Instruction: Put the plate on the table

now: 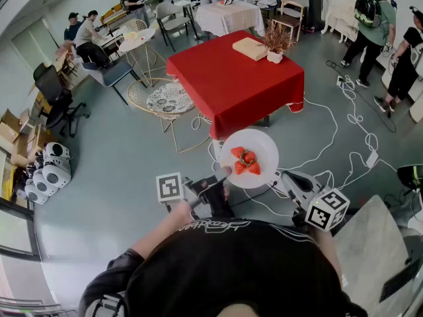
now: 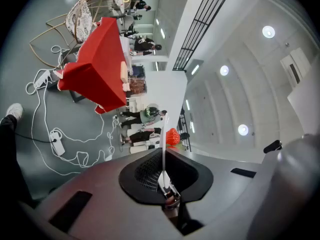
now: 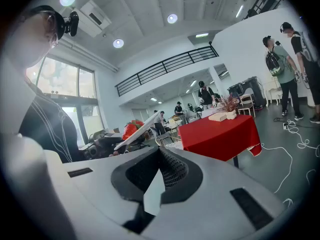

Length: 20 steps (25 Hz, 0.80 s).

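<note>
I hold a white plate (image 1: 259, 149) with several strawberries (image 1: 245, 160) in the air over the grey floor, just short of the red-clothed table (image 1: 231, 84). My left gripper (image 1: 223, 179) is shut on the plate's near left rim. My right gripper (image 1: 278, 177) is shut on its near right rim. In the left gripper view the plate (image 2: 164, 146) shows edge-on, running out from the left gripper (image 2: 165, 185), with a strawberry (image 2: 171, 136) beyond. In the right gripper view the plate (image 3: 137, 132) slants up from the right gripper (image 3: 152, 194), and the strawberries (image 3: 131, 129) sit on it.
On the table stand a wooden board (image 1: 250, 48) and a potted dry plant (image 1: 275, 43). Wire chairs (image 1: 166, 101) stand left of the table. White cables (image 1: 344, 127) lie across the floor on the right. People (image 1: 371, 28) stand at the far right and back.
</note>
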Available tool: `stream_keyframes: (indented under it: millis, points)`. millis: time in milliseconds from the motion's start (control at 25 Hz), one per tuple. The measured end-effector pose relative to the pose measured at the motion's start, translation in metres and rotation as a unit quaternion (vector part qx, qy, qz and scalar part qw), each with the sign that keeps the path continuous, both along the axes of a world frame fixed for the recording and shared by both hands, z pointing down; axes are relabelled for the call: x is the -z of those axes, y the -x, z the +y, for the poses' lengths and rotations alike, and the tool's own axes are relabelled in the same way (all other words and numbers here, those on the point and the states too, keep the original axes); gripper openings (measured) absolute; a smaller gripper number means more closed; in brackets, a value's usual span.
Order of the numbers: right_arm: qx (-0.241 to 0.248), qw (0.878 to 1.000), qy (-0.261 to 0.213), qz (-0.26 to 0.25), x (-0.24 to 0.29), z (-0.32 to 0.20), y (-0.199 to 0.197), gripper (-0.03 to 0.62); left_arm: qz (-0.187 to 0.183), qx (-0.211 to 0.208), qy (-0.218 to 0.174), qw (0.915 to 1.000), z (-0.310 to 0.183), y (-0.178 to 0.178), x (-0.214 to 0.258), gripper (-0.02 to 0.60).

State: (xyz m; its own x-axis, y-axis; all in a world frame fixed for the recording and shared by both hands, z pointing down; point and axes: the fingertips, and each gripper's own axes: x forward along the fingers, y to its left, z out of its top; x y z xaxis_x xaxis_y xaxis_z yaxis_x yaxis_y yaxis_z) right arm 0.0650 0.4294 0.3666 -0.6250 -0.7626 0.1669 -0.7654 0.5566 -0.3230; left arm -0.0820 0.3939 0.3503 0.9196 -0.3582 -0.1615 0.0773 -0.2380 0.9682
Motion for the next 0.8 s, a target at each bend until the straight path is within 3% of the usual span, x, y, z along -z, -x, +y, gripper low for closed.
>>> stream_keyframes:
  millis: [480, 800]
  points:
    - [0.005, 1.000, 0.003, -0.016, -0.018, -0.005, -0.003, 0.008, 0.008, 0.007, 0.014, 0.9998, -0.006, -0.005, -0.018, 0.018]
    - [-0.004, 0.999, 0.003, -0.037, -0.020, -0.055, -0.009, 0.008, 0.009, 0.010, 0.030, 0.9994, -0.057, -0.008, -0.024, 0.018]
